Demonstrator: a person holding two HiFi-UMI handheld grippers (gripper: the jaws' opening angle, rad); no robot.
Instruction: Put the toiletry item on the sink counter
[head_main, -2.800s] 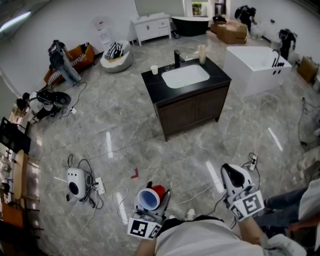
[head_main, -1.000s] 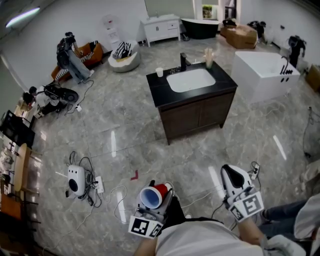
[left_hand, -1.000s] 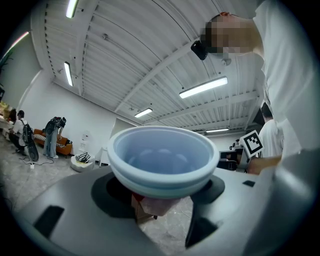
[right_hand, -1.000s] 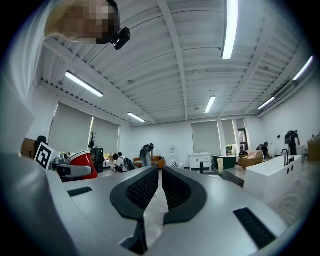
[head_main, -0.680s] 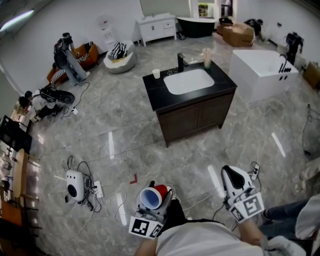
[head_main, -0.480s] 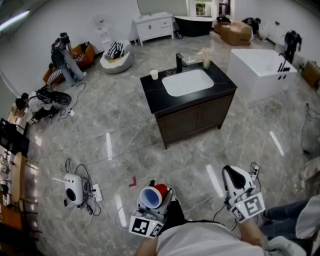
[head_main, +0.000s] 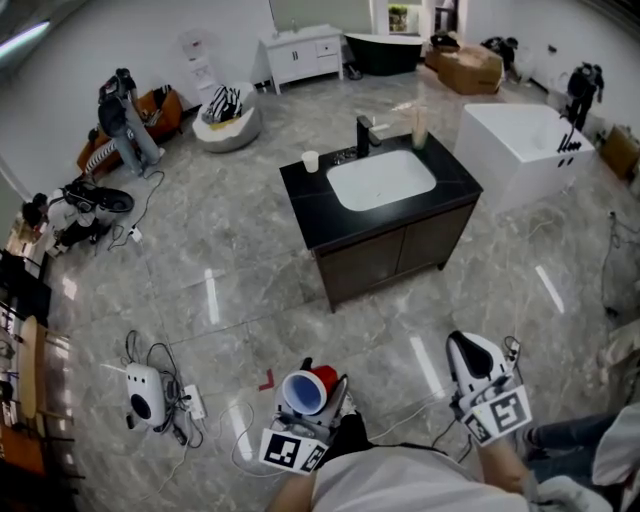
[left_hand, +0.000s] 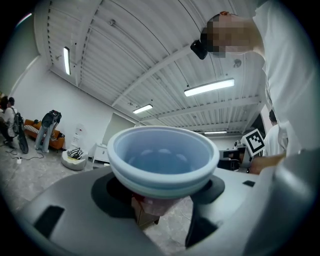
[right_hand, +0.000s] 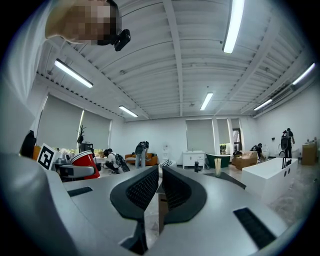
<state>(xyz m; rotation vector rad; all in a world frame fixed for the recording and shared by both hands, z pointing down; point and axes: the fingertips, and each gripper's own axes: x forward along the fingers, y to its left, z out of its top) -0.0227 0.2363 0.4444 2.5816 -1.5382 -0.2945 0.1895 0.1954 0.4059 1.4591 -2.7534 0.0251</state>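
A red cup with a pale blue inside lies on its side between the jaws of my left gripper, which is shut on it low in the head view. The left gripper view looks straight into that cup, held by the left gripper. My right gripper is shut and empty; its pads meet. The black sink counter with a white basin stands ahead across the floor, with a faucet, a small white cup and a tall bottle on it.
A white bathtub stands right of the counter. A white device with cables lies on the floor at left, near a red floor mark. A beanbag, a white cabinet and people are farther back.
The floor and the sink counter have slid lower in the head view, so the counter is a little nearer. Both grippers keep their places in the view, the cup still held.
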